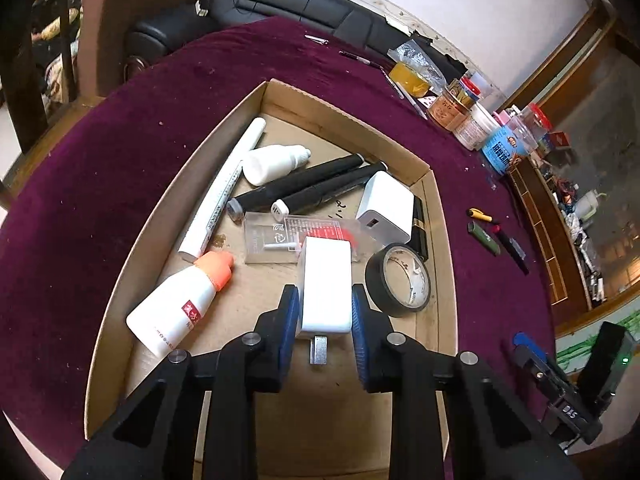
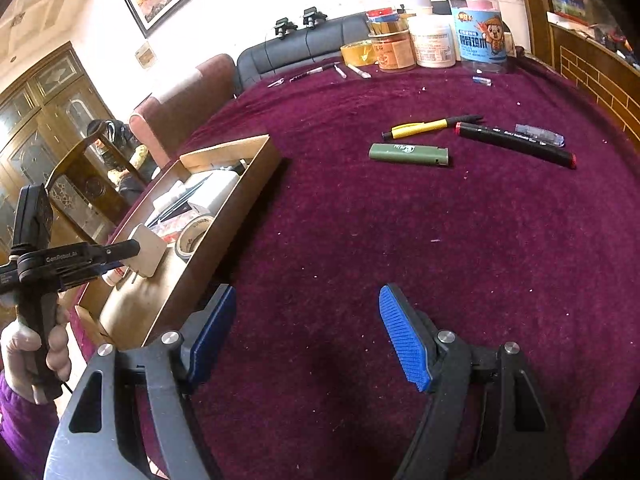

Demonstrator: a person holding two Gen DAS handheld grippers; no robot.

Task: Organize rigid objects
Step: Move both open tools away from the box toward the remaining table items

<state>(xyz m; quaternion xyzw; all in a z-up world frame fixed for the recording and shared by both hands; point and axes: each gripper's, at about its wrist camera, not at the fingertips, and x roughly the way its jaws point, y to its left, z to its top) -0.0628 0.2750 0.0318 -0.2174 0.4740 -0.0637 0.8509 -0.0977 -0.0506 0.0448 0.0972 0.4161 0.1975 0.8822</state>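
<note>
My left gripper [image 1: 325, 295] is shut on a white plug-in charger [image 1: 326, 272], its metal prongs pointing back at the camera. It hangs over the open cardboard box [image 1: 152, 216]. The right wrist view shows the same charger [image 2: 149, 254] held above the box [image 2: 240, 200]. In the box lie a white glue bottle with an orange cap [image 1: 180, 300], a black tape roll [image 1: 400, 280], a second white charger [image 1: 386, 208], black tubes [image 1: 304, 184] and a white marker [image 1: 224, 192]. My right gripper [image 2: 307, 300] stands open over bare purple cloth, holding nothing.
On the cloth to the right of the box lie a green lighter [image 2: 408, 155], a yellow pen [image 2: 428, 126] and a black marker [image 2: 516, 144]. Jars [image 2: 432, 44] and a yellow tape roll [image 2: 358, 52] line the table's far edge. A person's hand [image 2: 24, 352] grips the left handle.
</note>
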